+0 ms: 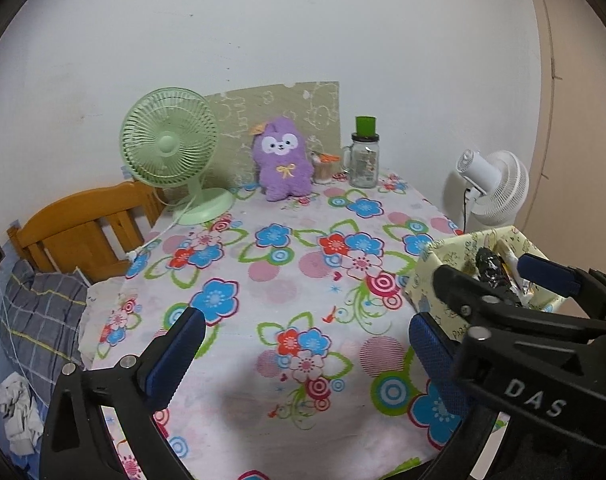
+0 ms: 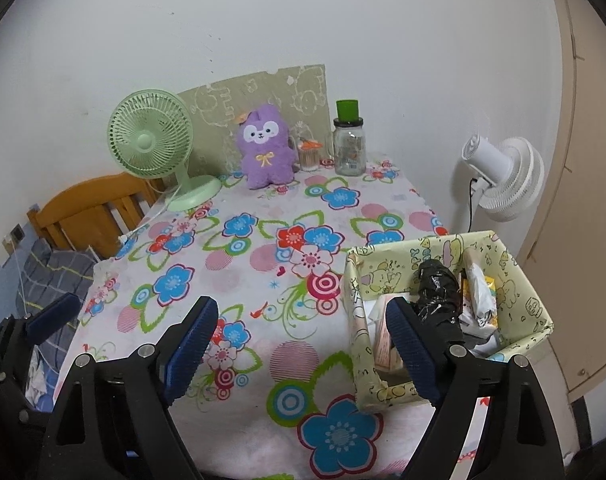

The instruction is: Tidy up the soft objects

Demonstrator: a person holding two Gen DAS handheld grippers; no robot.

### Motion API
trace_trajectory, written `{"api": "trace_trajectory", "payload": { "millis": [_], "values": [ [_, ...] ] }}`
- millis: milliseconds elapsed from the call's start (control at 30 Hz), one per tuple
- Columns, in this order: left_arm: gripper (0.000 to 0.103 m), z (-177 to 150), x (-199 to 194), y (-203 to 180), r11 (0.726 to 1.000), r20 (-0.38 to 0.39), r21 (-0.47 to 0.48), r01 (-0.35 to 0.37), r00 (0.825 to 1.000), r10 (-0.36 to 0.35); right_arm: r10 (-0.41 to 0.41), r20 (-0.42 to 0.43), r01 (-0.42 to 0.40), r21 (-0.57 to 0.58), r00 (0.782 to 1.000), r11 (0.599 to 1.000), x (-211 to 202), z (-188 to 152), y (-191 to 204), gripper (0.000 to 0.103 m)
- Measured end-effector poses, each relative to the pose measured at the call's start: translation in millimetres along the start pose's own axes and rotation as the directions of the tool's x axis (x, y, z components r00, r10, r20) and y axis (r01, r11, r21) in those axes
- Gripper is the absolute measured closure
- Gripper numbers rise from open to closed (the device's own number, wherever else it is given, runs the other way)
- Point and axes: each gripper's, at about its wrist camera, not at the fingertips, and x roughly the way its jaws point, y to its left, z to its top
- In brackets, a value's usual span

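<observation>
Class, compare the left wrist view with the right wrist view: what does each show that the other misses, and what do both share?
Only the left wrist view: crumpled white cloth beside the bed.

Only the right wrist view: the patterned box whole, with its dividers and near wall.

Both: purple plush upright at the table's back between green fan and glass jar, the floral tablecloth, white fan, and both hand-held grippers, left hand-held gripper and right hand-held gripper, holding nothing.
</observation>
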Motion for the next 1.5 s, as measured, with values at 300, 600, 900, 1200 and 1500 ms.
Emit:
{"api": "trace_trajectory", "payload": {
  "millis": [300, 600, 900, 1200, 1500],
  "values": [
    [0.000, 0.8, -17.3, 19.9, 0.999, 0.024, -0.034, -0.030, 0.999, 0.030, -0.024, 0.066, 0.025, -0.029, 0.998, 0.999, -24.9, 1.4, 5.8, 0.015],
    [0.000, 1.2, -36.3, 26.6, 0.998, 0.063, -0.037, -0.043, 0.997, 0.045, -0.041, 0.137, 0.045, -0.031, 0.990, 0.998, -49.8, -3.0, 6.1, 0.009],
    [0.000, 1.0, -46.6, 26.8, 0.999, 0.089, -0.011, -0.035, 0.995, 0.036, -0.040, 0.163, 0.042, -0.009, 0.986, 0.999, -61.0, -7.7, 1.6, 0.007],
    [0.000, -0.3, -51.0, 33.3, 0.999, 0.098, -0.022, -0.039, 0.994, 0.041, -0.045, 0.173, 0.048, -0.008, 0.984, 0.999, -66.3, -10.2, -1.3, 0.006],
    [0.000, 0.0, -57.0, 36.3, 0.999, 0.117, -0.030, -0.031, 0.993, 0.034, -0.032, 0.176, 0.036, -0.015, 0.984, 0.999, -70.0, -12.6, 0.0, 0.005]
  ]
}}
